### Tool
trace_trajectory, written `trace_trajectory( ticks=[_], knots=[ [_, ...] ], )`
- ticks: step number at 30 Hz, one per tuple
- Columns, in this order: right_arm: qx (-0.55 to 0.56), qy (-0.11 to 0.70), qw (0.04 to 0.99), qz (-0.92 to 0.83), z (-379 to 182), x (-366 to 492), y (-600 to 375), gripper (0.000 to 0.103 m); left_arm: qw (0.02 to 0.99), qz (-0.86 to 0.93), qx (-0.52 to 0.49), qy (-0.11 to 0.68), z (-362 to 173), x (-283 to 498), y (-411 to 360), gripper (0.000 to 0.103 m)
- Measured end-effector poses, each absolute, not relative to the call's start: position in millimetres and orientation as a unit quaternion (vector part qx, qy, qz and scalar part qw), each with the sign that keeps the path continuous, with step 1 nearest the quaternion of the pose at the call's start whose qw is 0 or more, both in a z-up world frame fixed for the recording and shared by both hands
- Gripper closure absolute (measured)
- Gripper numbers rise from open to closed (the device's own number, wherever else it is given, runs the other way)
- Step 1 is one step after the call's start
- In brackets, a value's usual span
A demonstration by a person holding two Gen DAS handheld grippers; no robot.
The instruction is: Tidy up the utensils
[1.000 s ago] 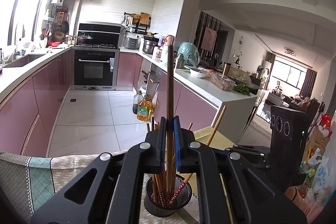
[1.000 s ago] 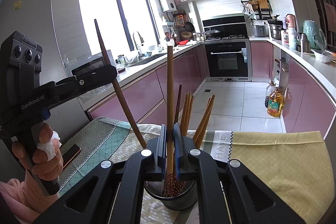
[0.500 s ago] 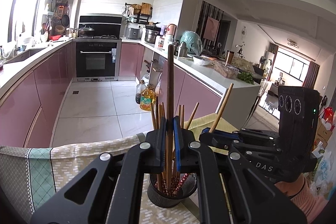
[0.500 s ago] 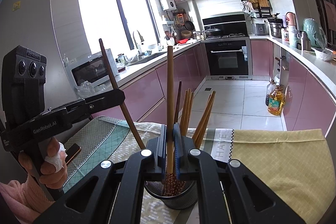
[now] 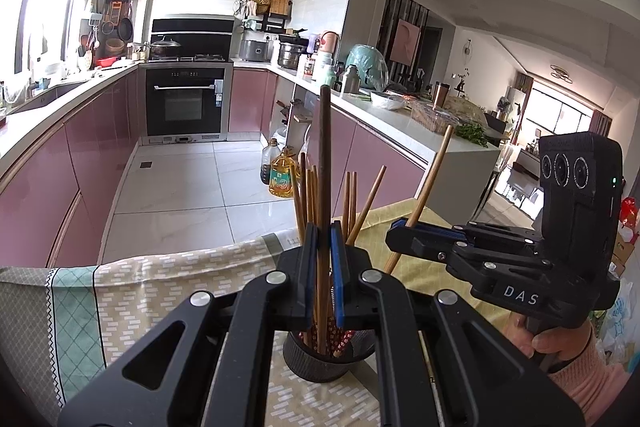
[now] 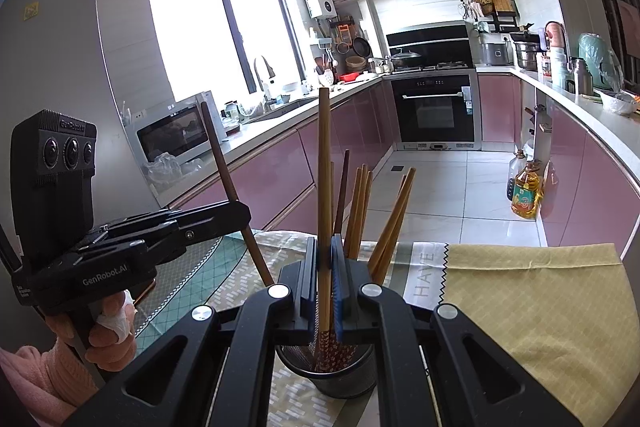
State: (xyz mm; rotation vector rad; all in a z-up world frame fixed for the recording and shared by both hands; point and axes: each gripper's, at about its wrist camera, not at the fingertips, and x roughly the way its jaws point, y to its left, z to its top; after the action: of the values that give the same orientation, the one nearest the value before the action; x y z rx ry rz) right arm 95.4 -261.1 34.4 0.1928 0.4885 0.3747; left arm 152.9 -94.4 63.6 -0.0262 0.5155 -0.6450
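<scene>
My left gripper point(image 5: 323, 259) is clamped on a dark brown chopstick point(image 5: 323, 163), held upright, its lower end inside the black mesh holder point(image 5: 316, 363). My right gripper point(image 6: 324, 267) is clamped on a lighter wooden chopstick point(image 6: 324, 163), also upright, its patterned tip in the same holder. Other chopsticks point(image 6: 362, 211) lean in the holder, which stands on a patterned tablecloth point(image 5: 160, 291). Kitchen floor point(image 5: 180, 187) lies beyond.
</scene>
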Motion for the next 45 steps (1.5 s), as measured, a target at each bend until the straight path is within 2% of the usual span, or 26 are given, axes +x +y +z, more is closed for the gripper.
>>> trace_trajectory(
  ticks=[45],
  knots=[
    [0.101,0.261,0.942,0.187,19.3,103.3,-258.3,0.097,0.91,-0.307,0.0,0.28,47.3,160.1,-96.1,0.096]
  ],
)
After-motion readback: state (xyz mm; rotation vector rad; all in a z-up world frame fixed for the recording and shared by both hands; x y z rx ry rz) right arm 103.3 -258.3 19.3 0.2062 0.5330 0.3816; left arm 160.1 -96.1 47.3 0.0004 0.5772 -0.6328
